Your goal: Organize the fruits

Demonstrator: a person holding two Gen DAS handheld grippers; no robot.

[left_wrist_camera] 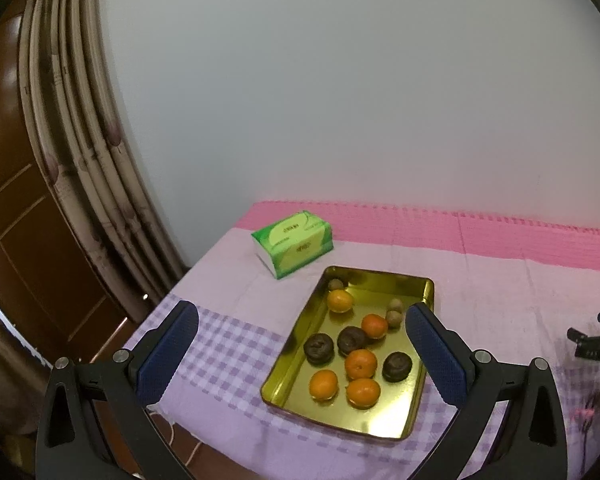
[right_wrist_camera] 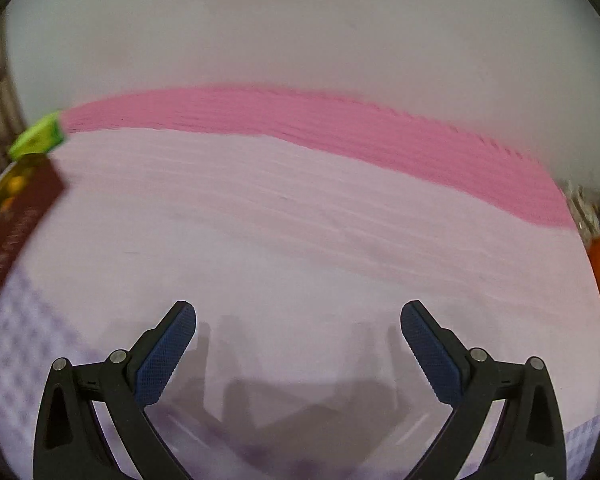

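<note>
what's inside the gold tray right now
The gold tray holds five oranges, three dark brown round fruits and three small tan-brown ones. All lie loose on its shiny floor. The left gripper's fingers cover part of the right rim.

Print on the tissue box [left_wrist_camera: 293, 243] is too blurred to read.

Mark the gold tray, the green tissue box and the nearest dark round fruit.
gold tray [left_wrist_camera: 384, 426], left wrist view, bare floor near its front rim.
green tissue box [left_wrist_camera: 294, 242], left wrist view, top face.
nearest dark round fruit [left_wrist_camera: 397, 367], left wrist view, its centre.
</note>
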